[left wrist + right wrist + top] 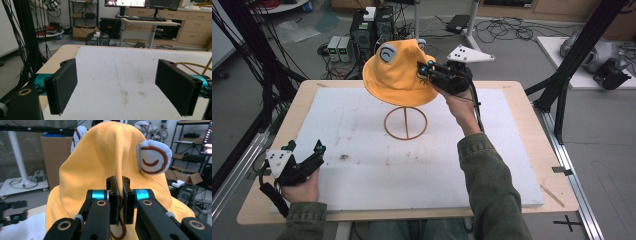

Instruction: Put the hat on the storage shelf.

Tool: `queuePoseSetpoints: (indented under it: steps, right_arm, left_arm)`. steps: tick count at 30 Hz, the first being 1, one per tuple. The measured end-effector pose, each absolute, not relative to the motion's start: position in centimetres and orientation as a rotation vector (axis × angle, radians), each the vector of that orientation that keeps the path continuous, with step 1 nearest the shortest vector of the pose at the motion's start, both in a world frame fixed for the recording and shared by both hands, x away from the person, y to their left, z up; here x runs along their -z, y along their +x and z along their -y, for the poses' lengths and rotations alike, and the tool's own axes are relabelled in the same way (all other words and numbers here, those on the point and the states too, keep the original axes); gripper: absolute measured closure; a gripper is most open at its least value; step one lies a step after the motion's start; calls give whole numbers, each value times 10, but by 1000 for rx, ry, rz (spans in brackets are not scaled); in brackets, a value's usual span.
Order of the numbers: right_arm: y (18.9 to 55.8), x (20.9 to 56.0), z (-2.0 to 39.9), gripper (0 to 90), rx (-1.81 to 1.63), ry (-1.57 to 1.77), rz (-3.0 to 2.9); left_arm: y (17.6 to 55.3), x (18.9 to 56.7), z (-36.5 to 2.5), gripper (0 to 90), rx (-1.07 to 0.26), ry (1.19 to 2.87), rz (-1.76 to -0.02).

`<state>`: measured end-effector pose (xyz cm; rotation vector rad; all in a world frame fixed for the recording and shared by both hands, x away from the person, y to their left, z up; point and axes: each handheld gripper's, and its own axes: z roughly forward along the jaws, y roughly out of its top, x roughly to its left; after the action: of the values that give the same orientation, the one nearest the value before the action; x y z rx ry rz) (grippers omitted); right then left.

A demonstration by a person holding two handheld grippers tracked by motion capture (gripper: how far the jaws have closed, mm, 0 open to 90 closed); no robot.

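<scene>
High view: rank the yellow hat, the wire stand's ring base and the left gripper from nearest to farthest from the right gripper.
1. Yellow hat: pinched at its right side by the right gripper.
2. Ring base of the wire stand: on the white board, below and left of that gripper.
3. Left gripper: far off at the board's near left corner, jaws open.

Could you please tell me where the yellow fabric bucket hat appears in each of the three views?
High view: the yellow fabric bucket hat sits top centre on a round wire stand, pinched at its right side by the right hand-held gripper.
Left gripper view: the hat itself is not in it.
Right gripper view: the hat takes up the centre, a fold clamped between the jaws.
Shared landmark: the white foam board.
</scene>
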<state>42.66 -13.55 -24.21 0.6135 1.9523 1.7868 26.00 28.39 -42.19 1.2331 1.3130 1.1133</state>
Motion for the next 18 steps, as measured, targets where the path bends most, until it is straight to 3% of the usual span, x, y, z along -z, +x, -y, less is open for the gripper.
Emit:
queuePoseSetpoints:
  steps: [5,18]
  right_arm:
    - [433,260,136,877,-1797,643,-1951]
    - [440,267,126,871,-1741,622,-1982]
  left_arm:
    - [261,422,-283,182,-1113,1236,-1315]
    - [261,422,-282,183,-1108,1240,-1312]
